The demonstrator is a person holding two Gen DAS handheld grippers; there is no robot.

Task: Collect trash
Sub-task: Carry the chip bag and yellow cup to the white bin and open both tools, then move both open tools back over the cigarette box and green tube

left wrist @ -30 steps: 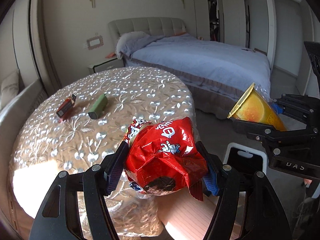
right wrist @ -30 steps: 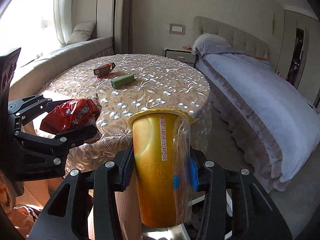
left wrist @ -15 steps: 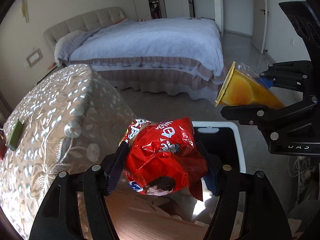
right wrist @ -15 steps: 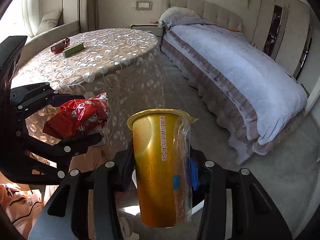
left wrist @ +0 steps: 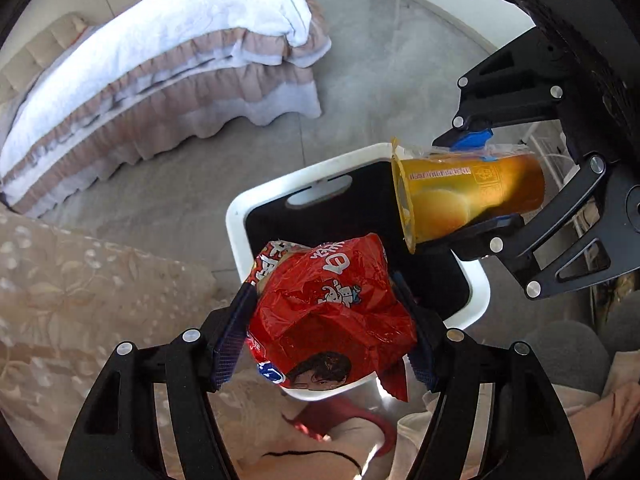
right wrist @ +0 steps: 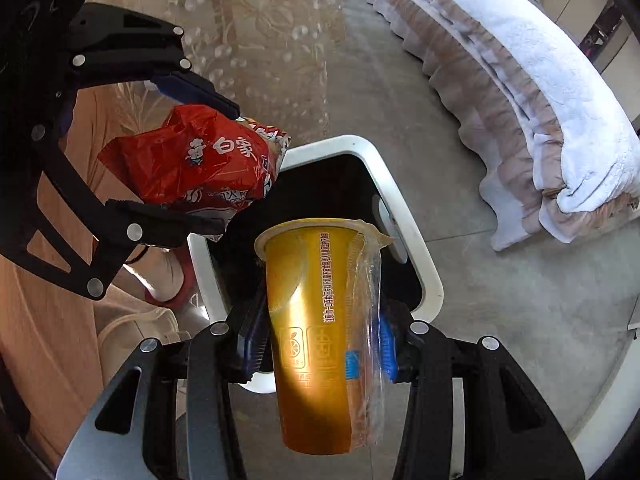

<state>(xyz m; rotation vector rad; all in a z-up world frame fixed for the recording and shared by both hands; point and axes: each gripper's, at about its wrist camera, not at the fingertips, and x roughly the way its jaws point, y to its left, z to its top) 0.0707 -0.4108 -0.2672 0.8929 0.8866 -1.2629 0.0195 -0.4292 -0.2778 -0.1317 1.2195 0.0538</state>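
A polished grey stone floor lies sunlit beside a bed with a white fleece cover and frilled mauve-and-brown skirt; a beige embroidered floral tablecloth hangs nearby.

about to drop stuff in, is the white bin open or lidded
Open. The white bin shows its dark inside with no lid across it, below the orange cup and red wrapper.

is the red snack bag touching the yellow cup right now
Apart. The right wrist view shows the red snack bag in the left gripper up and left of the yellow cup, with the dark bin opening between them.
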